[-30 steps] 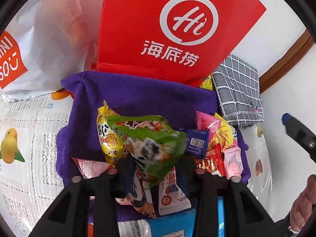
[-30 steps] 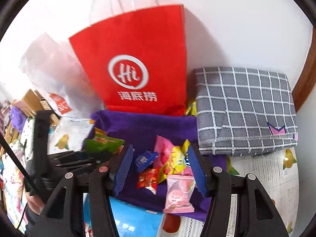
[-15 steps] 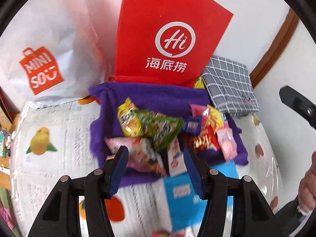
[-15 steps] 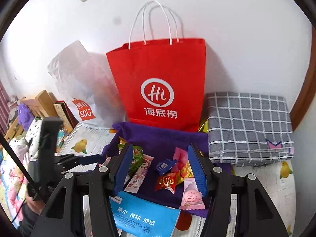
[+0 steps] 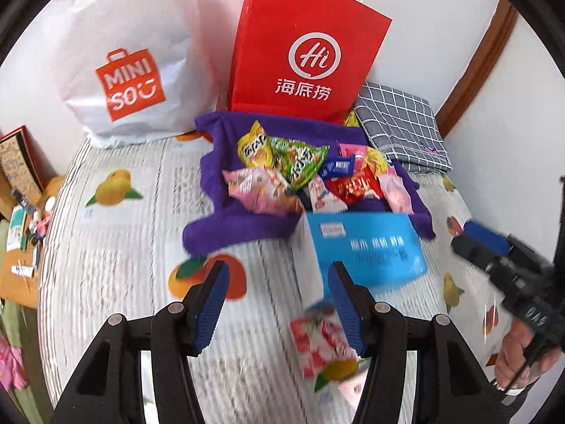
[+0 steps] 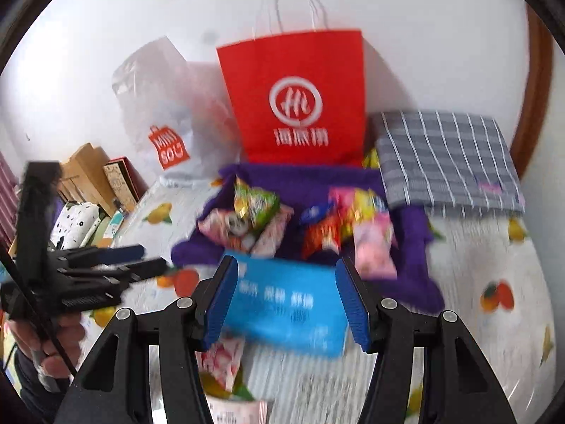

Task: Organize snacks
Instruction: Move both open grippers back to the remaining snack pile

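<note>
Left gripper [image 5: 279, 304] sits low centre of the left wrist view, jaws apart with nothing between them, only the fruit-print counter [image 5: 116, 247] showing in the gap. Right gripper [image 6: 287, 304] low centre of the right wrist view, also released and carrying nothing; the blue packet [image 6: 289, 304] is seen lying flat on the counter behind its gap, not pinched.

Snack pile [image 5: 310, 176] lies mid-frame on a purple towel [image 5: 226, 226]: yellow and green chip bags [image 5: 289, 159] at the pile's upper left, a pink bag [image 5: 261, 190] below them, a small red pack [image 5: 355, 189] and a pale pink candy pack [image 5: 397, 194] to the right. The blue packet touches the towel's lower right edge. One red-white snack pack [image 5: 321, 342] lies apart on the counter at lower centre, just beside the left gripper's right finger.

Upper centre: a red paper bag [image 5: 303, 49] upright against the wall behind the towel. Upper left: a white plastic bag [image 5: 134, 53]. Right of the red bag: a folded grey checked cloth [image 5: 402, 123]. The person's hand [image 5: 519, 357] holds the right gripper at the lower right edge. Right wrist view is motion-blurred.
</note>
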{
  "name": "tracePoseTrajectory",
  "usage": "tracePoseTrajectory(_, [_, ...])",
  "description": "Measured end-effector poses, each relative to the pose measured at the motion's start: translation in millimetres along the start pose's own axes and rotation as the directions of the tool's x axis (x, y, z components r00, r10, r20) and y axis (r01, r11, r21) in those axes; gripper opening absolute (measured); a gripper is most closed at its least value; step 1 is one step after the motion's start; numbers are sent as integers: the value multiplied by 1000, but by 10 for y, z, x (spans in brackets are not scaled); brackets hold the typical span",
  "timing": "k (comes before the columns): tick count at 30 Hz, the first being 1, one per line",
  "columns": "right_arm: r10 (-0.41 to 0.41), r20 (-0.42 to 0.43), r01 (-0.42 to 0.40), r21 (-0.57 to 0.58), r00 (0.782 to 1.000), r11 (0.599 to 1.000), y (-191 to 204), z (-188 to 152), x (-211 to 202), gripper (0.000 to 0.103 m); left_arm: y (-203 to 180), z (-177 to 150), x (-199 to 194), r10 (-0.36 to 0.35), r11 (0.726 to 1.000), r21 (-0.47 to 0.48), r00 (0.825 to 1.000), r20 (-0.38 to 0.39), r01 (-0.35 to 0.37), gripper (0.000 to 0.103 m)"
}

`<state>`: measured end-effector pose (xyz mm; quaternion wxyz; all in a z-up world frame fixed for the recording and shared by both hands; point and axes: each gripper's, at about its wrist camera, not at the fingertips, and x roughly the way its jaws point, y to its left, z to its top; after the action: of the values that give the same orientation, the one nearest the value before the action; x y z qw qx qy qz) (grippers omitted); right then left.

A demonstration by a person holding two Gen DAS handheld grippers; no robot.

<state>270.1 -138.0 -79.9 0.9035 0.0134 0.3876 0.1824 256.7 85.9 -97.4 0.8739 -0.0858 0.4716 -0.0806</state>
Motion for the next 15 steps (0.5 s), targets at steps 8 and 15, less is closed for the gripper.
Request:
tracePoseTrajectory(8, [20, -46, -21, -20, 999, 1000, 93, -620, -133, 54, 47, -338, -196, -21, 1000, -23, 1000, 1, 21, 56])
tracePoseTrajectory(15, [55, -94, -53, 22, 994, 998, 149, -1048, -68, 54, 78, -635, -292, -35, 999, -28, 999, 2, 35, 56])
